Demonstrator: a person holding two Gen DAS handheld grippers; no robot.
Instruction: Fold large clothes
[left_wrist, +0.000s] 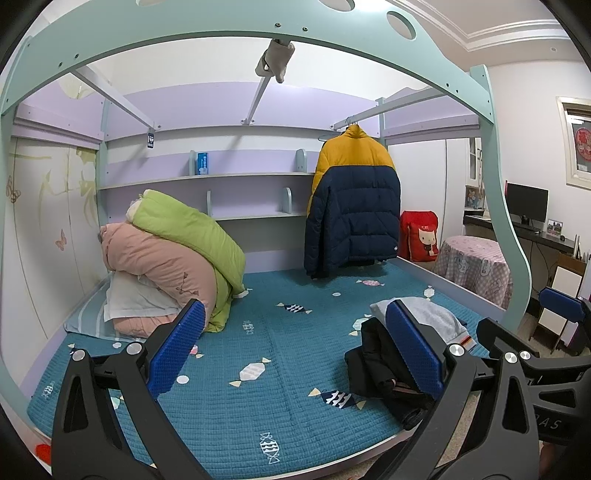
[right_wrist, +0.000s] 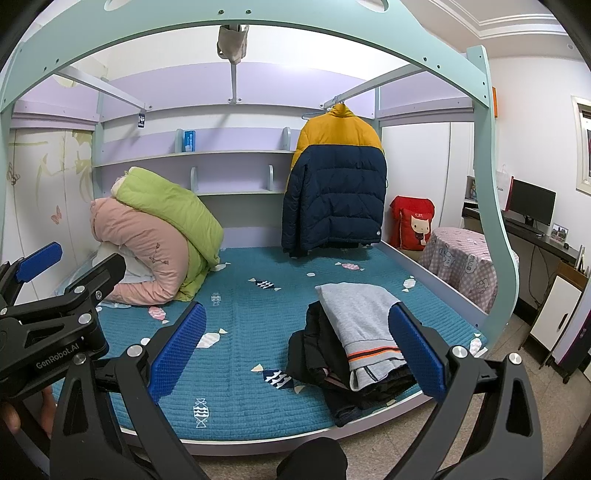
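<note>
Both grippers, left (left_wrist: 295, 354) and right (right_wrist: 295, 352), hover with fingers released; take the jacket (right_wrist: 334, 181) at 12 o'clock by its shoulders, clear of the pile (right_wrist: 354, 332)

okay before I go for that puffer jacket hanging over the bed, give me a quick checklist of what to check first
1. Left gripper open and holding nothing: ok.
2. Right gripper open and holding nothing: ok.
3. Yellow and navy puffer jacket still on its hanger on the rail, not yet taken down: ok, that is the pickup point.
4. Bare stretch of the blue mattress cover in the middle for laying the jacket flat: ok.
5. Pile of grey and black clothes at the right front edge of the bed may crowd the folding area: not ok.
6. Jacket zipper open or shut: cannot tell, only its back shows.
</note>
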